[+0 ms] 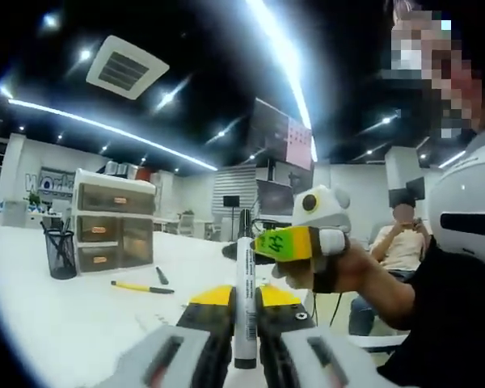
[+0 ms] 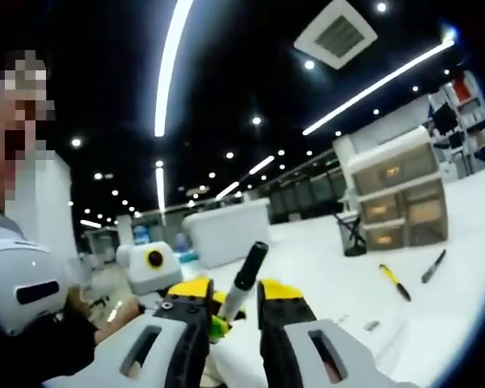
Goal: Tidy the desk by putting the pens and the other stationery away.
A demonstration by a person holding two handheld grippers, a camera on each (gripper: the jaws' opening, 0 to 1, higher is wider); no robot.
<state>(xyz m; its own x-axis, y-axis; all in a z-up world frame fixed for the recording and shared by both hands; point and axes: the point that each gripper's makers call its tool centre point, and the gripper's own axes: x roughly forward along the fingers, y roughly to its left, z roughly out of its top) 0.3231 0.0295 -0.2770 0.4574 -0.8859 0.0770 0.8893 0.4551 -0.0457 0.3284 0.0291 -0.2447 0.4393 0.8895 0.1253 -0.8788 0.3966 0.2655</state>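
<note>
Raised off the tabletop, the left claw clamps an upright marker while the right claw nears its cap; the right gripper view shows its jaws parted around it.

Premises: an open-plan office. Dark ceiling fitted with long strip lights, recessed spotlights and a square air vent. Broad white tabletop carrying a translucent three-drawer organiser and a black mesh pen cup. Wall-mounted screens at rear. A seated person is visible in the background among further white desks.
</note>
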